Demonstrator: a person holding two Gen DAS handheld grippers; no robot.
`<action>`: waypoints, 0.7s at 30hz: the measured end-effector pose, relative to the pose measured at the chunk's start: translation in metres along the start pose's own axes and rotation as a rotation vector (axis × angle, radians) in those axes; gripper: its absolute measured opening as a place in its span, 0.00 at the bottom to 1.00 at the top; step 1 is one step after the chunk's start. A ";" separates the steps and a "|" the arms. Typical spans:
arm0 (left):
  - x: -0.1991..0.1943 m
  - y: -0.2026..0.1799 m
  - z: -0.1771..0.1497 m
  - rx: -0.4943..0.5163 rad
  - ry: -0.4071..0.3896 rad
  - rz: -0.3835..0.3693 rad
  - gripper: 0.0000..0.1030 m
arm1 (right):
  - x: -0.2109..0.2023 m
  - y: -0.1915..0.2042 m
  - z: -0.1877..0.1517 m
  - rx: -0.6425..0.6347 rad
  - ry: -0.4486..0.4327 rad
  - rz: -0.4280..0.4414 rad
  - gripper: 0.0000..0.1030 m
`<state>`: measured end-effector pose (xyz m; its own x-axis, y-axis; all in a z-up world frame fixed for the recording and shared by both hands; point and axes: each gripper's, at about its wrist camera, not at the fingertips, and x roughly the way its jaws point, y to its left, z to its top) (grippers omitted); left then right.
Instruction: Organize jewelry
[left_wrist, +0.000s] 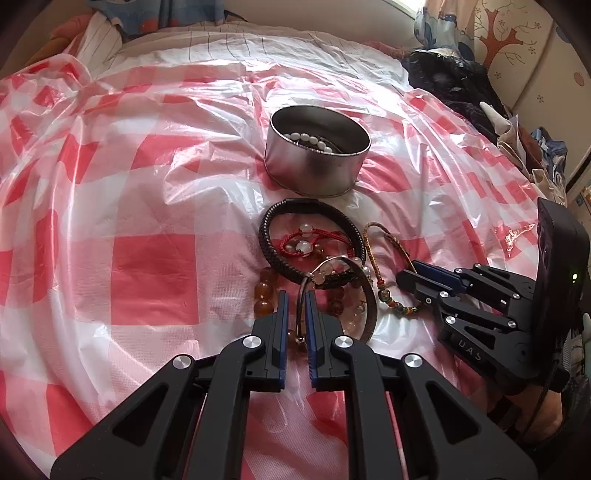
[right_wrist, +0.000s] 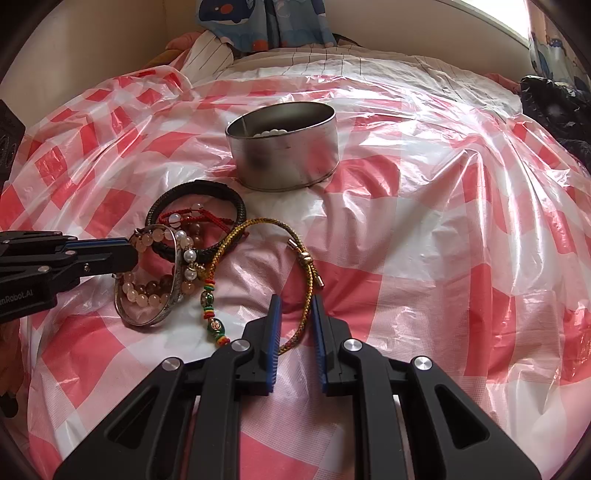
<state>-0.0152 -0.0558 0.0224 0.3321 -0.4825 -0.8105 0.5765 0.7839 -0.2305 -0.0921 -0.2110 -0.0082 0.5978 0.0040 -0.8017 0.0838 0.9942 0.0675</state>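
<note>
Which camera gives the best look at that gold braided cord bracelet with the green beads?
The right wrist view. There the gold braided cord bracelet shows its whole loop, metal ends and bead tassel, running between the right gripper's fingers. In the left wrist view the bracelet appears smaller, off to the right, partly behind the right gripper.

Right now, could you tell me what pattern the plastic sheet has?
Red and white checks on the plastic sheet, clearest in the right wrist view.
</note>
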 end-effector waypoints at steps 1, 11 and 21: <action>-0.003 -0.001 0.001 0.001 -0.013 -0.001 0.03 | 0.000 0.000 0.000 0.000 0.000 0.001 0.16; -0.030 0.004 0.006 -0.045 -0.089 -0.121 0.02 | -0.010 -0.008 0.000 0.088 -0.054 0.124 0.04; -0.033 -0.001 0.008 -0.024 -0.118 -0.105 0.02 | -0.041 -0.022 0.004 0.193 -0.186 0.265 0.04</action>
<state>-0.0203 -0.0437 0.0535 0.3570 -0.6039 -0.7127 0.5953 0.7350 -0.3246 -0.1153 -0.2339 0.0254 0.7519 0.2210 -0.6211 0.0448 0.9228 0.3826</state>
